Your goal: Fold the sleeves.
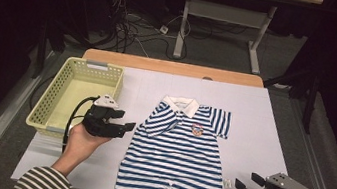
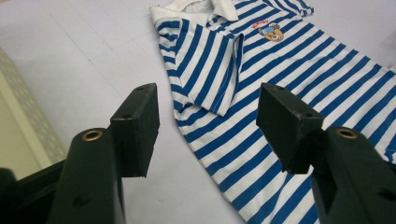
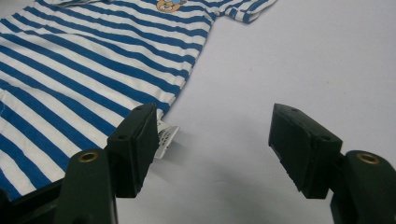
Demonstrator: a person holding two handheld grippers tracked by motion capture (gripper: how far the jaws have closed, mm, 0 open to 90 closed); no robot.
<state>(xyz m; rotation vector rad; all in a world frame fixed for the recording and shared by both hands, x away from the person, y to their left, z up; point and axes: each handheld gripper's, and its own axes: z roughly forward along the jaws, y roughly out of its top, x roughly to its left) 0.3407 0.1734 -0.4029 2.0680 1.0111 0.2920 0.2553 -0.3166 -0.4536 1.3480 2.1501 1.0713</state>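
Blue-and-white striped baby romper (image 1: 174,161) lies flat on the white table cover (image 1: 263,124), collar away from the person, legs at the near edge. Left gripper (image 1: 130,126) sits just beside the romper's left sleeve (image 2: 201,65), jaws wide, nothing between them, tips aimed at the sleeve. Right gripper (image 1: 249,183) is near the romper's lower right hem by the care label (image 3: 166,137), jaws wide, empty. Yellow basket (image 1: 56,103) sits at far left.

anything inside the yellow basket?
The pale yellow perforated plastic basket looks empty: its floor shows bare. Its near corner is covered by the left gripper, so that part can't be checked.
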